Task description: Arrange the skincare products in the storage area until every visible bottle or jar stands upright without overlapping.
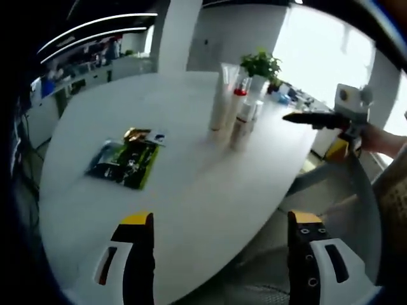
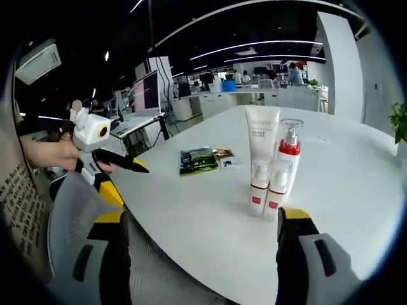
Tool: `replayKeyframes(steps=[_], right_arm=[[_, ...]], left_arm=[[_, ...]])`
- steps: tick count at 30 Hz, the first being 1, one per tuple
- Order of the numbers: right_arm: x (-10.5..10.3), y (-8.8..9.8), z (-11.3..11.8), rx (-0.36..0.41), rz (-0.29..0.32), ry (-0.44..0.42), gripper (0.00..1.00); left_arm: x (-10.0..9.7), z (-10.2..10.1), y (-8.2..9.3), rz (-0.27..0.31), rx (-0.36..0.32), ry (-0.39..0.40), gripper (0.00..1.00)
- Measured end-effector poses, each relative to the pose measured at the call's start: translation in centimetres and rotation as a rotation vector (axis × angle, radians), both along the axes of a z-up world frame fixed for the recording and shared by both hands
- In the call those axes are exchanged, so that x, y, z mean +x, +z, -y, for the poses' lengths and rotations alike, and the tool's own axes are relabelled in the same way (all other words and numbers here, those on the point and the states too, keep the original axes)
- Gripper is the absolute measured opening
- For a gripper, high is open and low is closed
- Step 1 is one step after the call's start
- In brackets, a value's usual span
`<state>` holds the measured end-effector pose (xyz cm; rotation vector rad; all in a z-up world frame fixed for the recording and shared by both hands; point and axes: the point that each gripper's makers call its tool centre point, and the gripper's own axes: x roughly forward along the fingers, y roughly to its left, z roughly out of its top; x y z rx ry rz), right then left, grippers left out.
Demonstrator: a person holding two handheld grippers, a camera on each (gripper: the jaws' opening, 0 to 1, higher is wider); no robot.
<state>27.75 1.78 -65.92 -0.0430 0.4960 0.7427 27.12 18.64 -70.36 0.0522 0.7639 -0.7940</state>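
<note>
Both grippers, left gripper [image 1: 219, 254] and right gripper [image 2: 200, 251], hang spread and empty off the tabletop [image 1: 191, 190] edge, since the skincare bottles [image 2: 270, 165] already stand upright, clustered near it.

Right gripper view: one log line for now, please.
white skincare bottles: upright, clustered | left gripper: off table | right gripper: open, empty

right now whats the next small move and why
Probably bring the right gripper, jaws open and empty, forward toward the cluster of bottles and nudge them slightly apart. The tall tube, the red-collared pump bottle and two small bottles all stand upright on the white table, but packed close together, so only the spacing seems left.
</note>
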Motion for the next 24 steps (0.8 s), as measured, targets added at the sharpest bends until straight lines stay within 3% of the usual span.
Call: replayKeyframes(steps=[9,19,21,24], right_arm=[[-0.6,-0.3,-1.3,-0.021,0.004,0.038,0.97],[-0.6,-0.8,-1.1,-0.069,0.027,0.042,0.97],[-0.5,-0.6,-1.0,-0.063,0.036,0.034,0.97],[-0.4,-0.3,-0.8,-0.054,0.044,0.018,0.97]], left_arm=[[-0.2,-1.1,0.0,0.001,-0.001,0.043,0.84],[0.3,-1.3,0.2,-0.005,-0.018,0.098,0.85],[0.8,-1.4,0.4,-0.022,-0.044,0.153,0.85],[2.2,-1.4,0.8,-0.07,-0.15,0.287,0.87]])
